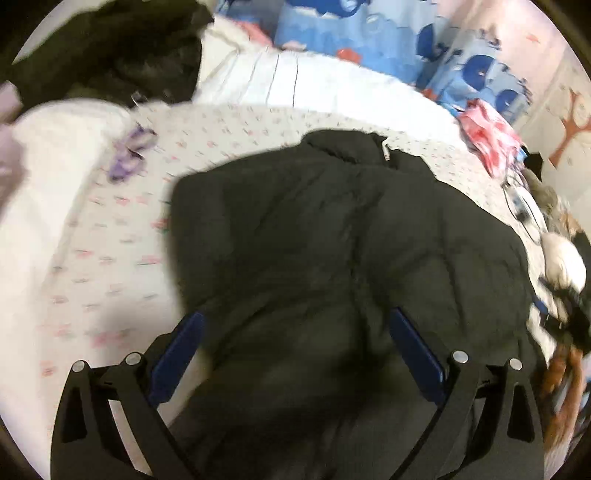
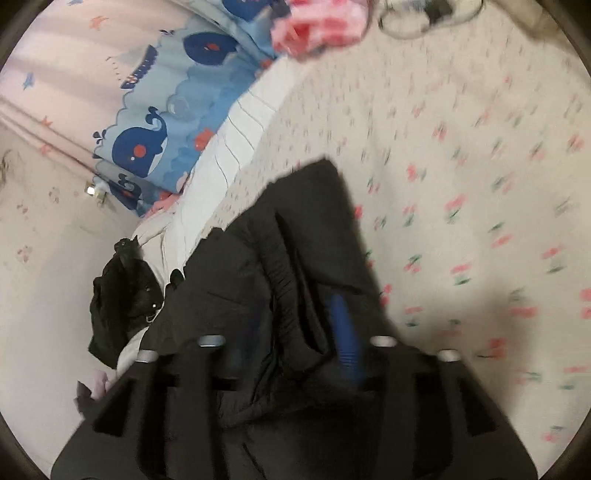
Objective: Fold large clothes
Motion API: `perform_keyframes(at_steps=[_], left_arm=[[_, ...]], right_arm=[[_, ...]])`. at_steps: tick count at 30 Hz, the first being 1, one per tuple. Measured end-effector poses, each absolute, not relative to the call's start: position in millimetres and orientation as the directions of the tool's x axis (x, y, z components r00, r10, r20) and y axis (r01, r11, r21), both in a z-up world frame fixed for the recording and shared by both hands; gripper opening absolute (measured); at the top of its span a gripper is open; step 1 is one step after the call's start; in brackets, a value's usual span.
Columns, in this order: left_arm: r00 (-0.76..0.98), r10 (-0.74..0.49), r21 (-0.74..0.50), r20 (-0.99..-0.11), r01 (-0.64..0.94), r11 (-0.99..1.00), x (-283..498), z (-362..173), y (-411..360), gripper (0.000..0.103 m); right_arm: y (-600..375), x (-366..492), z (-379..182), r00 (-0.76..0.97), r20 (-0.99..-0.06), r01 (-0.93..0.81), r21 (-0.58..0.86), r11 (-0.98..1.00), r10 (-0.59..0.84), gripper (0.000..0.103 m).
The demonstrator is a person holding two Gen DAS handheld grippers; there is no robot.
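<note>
The left tool point(image 1: 295, 354), fingers spread wide, hovers over the black padded jacket point(image 1: 332, 240), which lies centre frame on the floral-print bed sheet point(image 1: 122, 229). The right tool point(image 2: 295, 332) pinches the jacket's edge at lower centre. The folding looks only partly done.

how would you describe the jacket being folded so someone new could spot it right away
Start at the bed with the floral sheet. In its middle lies the black puffer jacket, spread flat, collar toward the whale-print bedding. Unlike the crumpled dark clothes pile at the far corner, it lies directly beneath the left gripper.
</note>
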State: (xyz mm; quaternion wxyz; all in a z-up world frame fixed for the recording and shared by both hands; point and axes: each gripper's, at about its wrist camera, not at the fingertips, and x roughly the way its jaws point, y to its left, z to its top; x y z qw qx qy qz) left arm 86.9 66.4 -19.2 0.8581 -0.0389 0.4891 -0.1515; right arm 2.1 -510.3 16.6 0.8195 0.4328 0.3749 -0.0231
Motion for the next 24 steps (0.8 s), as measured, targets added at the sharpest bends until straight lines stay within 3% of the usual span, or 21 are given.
perform_keyframes(at_steps=[4,5,11,20,21,23,24], left_arm=[[0.454,-0.247,-0.15,-0.856,0.238,0.96,39.5,-6.0,117.5,0.096],[0.426,-0.251,-0.168,-0.869,0.223,0.96,22.9,-12.2,135.0,0.096],[0.254,-0.381,-0.35,-0.889,0.16,0.923,-63.1,-54.5,173.3,0.096],[0.049,-0.46,-0.454,-0.887,0.102,0.885,-123.7,-88.0,162.3,0.096],[0.041,-0.449,-0.444,-0.893,0.095,0.891,-126.3,-92.3,158.6,0.096],[0.04,-0.399,-0.393,-0.916,0.109,0.913,-129.2,-96.7,151.8,0.094],[0.064,-0.413,-0.405,-0.909,0.105,0.908,-129.1,-93.2,150.3,0.085]], right_arm=[[-519.6,-44.0,40.9,0.678,-0.663,0.28,0.631,0.724,0.316,0.089],[-519.9,-59.9,40.5,0.645,-0.685,0.252,0.61,0.751,0.34,0.091],[-515.1,-143.9,26.3,0.454,-0.73,0.171,0.634,0.754,0.511,0.091],[-457.3,-191.7,18.7,0.241,-0.742,0.016,0.647,0.762,0.625,0.091],[-449.4,-193.0,19.3,0.231,-0.742,-0.008,0.646,0.764,0.629,0.086],[-436.0,-191.6,20.4,0.224,-0.736,-0.039,0.648,0.761,0.639,0.058],[-431.8,-190.6,21.0,0.233,-0.728,-0.031,0.657,0.754,0.644,0.036]])
